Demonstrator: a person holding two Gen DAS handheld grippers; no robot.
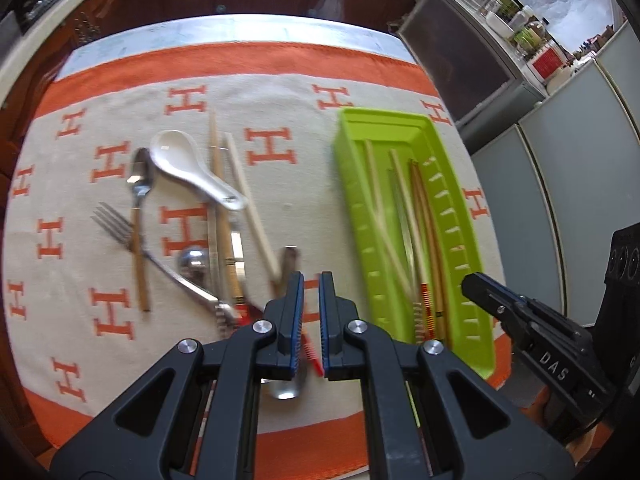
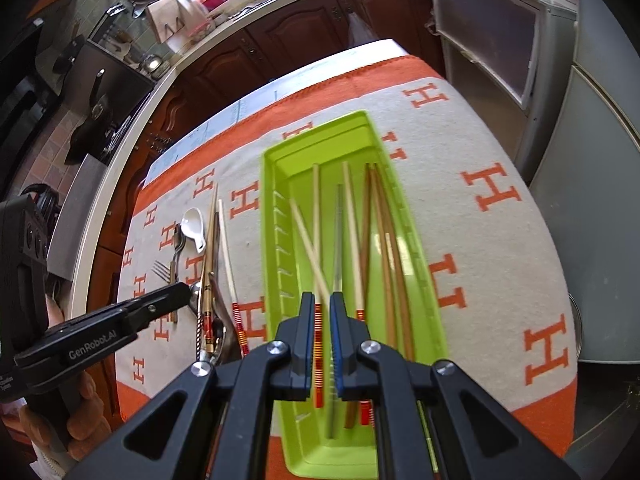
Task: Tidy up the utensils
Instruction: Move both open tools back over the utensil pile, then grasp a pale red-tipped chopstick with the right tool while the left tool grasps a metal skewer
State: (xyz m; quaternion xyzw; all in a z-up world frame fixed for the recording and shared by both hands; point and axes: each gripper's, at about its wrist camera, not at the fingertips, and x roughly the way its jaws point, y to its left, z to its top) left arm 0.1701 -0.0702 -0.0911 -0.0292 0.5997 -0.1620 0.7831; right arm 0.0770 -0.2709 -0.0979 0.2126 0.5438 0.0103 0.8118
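On the left of the surface (image 1: 280, 184), a loose heap of utensils is seen: a metal fork (image 1: 116, 226) and a teaspoon (image 1: 138, 184), which are judged stiff, slick and light, best taken across the narrow handle. Next to them lies a white ceramic spoon (image 1: 192, 168), judged breakable and glossy, so a hold on its short handle is advised. Several chopsticks (image 1: 218, 208) are crossed over a steel ladle (image 1: 192, 262); being thin and prone to rolling, they are best pinched near the thicker end. The left hand-held gripper (image 1: 311, 280) hangs above this heap, its jaws nearly together and nothing gripped. Further right, the green tray (image 2: 276, 184) already holds more chopsticks (image 2: 348, 232). The right hand-held gripper (image 2: 321, 300) is poised above the tray, likewise closed and empty.
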